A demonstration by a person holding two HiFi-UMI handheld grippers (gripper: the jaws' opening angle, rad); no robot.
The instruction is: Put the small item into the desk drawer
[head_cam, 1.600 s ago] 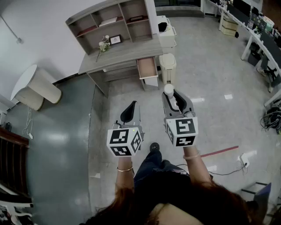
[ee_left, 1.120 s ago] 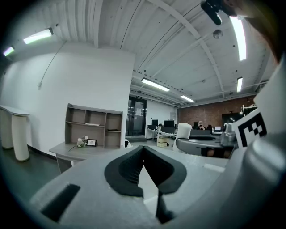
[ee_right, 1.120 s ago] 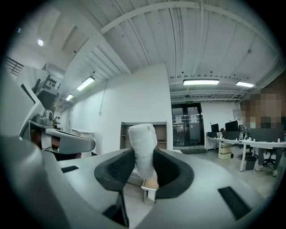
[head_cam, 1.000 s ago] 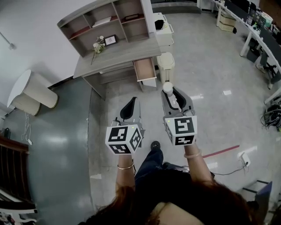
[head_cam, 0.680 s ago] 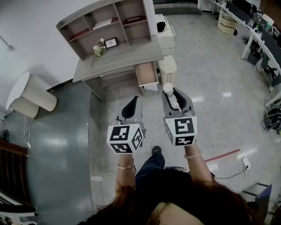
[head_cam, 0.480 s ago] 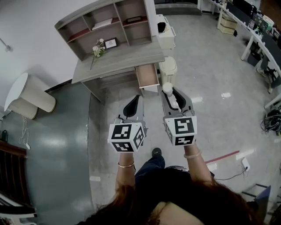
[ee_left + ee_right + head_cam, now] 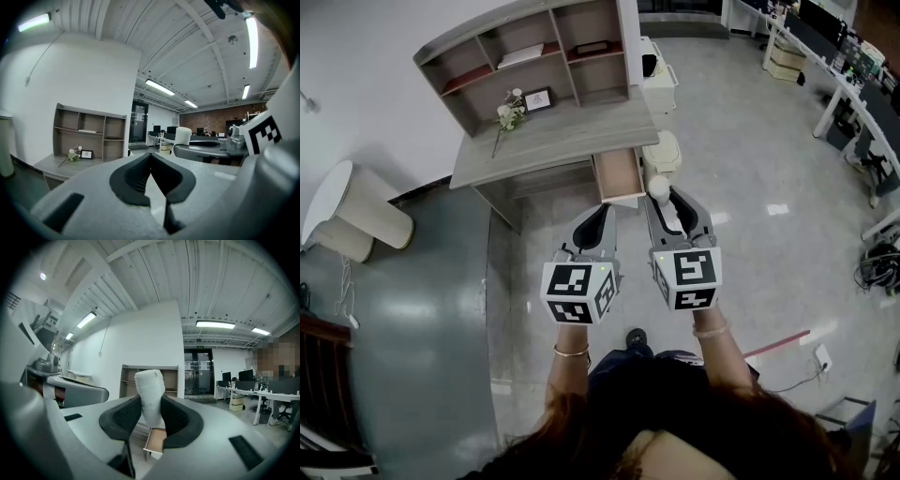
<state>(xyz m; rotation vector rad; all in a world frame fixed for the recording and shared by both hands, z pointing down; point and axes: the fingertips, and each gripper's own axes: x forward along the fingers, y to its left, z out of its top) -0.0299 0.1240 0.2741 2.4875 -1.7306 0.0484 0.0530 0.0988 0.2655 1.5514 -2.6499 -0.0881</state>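
One white item (image 7: 659,187) sits clamped in my right gripper (image 7: 667,202); left gripper (image 7: 593,221) closed, empty; drawer (image 7: 619,175) open upper-centre.

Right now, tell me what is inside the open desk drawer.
The drawer shows only a bare brown bottom. Its rear is hidden under the desk top. The white item is in the right tongs.
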